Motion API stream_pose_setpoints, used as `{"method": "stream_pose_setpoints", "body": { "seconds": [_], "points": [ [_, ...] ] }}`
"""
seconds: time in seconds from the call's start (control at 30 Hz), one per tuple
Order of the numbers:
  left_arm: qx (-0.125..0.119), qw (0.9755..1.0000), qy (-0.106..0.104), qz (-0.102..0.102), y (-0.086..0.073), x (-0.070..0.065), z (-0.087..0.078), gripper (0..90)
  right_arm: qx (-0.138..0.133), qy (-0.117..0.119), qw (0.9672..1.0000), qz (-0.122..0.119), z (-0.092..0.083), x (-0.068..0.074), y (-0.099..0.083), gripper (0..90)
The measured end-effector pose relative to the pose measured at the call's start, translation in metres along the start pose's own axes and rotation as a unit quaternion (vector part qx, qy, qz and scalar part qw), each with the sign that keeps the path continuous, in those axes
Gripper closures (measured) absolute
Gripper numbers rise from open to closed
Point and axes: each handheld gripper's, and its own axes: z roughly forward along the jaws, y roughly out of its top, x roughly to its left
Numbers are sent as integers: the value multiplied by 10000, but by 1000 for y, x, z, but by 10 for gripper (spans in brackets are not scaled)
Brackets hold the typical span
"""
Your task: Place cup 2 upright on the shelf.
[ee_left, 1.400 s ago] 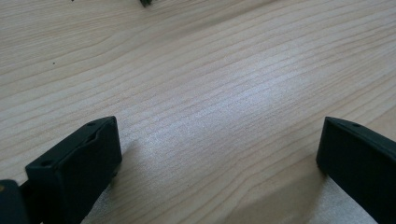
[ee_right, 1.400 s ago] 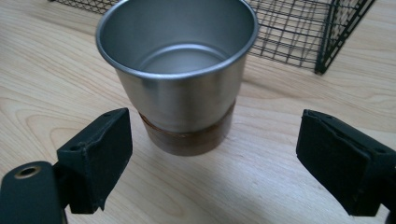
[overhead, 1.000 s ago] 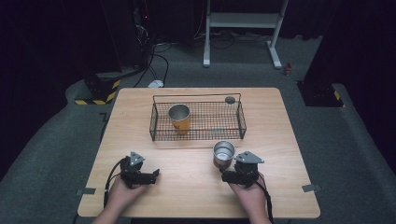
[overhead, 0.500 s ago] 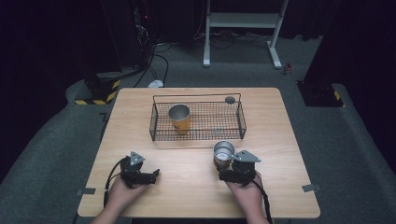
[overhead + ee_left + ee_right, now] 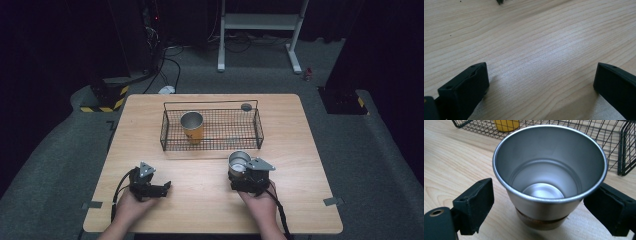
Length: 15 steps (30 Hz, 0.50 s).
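Basket just beyond steel cup

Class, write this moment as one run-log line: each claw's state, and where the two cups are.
left claw: open, over bare table | right claw: open, astride steel cup, no contact | orange cup: upright in wire basket

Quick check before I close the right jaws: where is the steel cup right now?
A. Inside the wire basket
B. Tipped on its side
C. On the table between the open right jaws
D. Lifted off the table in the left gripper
C: the steel cup stands upright on the table between the right gripper's open jaws, in front of the wire basket.
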Motion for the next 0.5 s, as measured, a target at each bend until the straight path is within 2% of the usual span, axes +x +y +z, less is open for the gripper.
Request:
{"method": "stream_pose_setpoints", "body": {
  "seconds": [0.5],
  "points": [
    [-2,10000,0,-7,0,0,0,4,-93,-121,9999,79,13,-4,6,105]
  ]
}}
